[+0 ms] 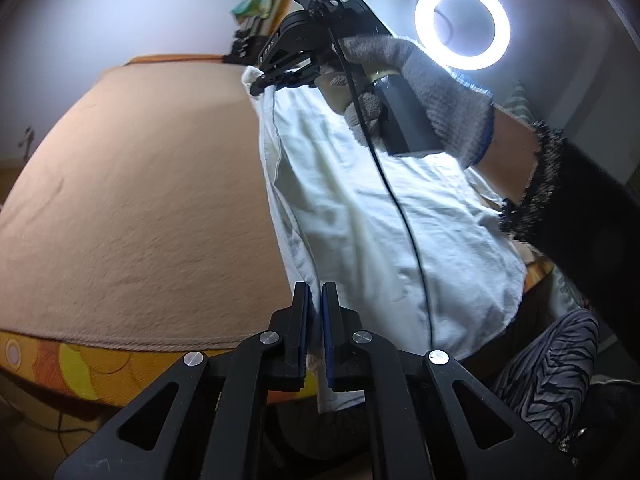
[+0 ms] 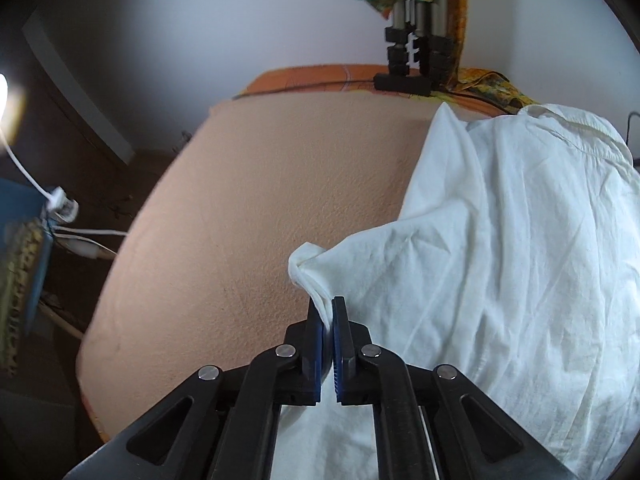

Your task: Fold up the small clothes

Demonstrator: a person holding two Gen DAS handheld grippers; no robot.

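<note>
A white garment (image 1: 360,208) lies stretched over the right part of a tan cloth-covered table (image 1: 140,200). At the near table edge my left gripper (image 1: 316,300) is shut on the white garment's near corner, with fabric showing between its blue pads. Farther back, a gloved hand (image 1: 432,92) holds my right gripper (image 1: 266,82), whose tips pinch the garment's far corner. In the right wrist view my right gripper (image 2: 327,316) is shut on a bunched corner of the white garment (image 2: 500,260), lifted slightly above the tan table (image 2: 260,200).
A bright ring light (image 1: 462,24) glows at the upper right. A black clamp stand (image 2: 412,60) with colourful cloth sits at the table's far edge. White cables and a plug (image 2: 60,204) lie on the floor left of the table. A patterned trouser leg (image 1: 556,368) is at lower right.
</note>
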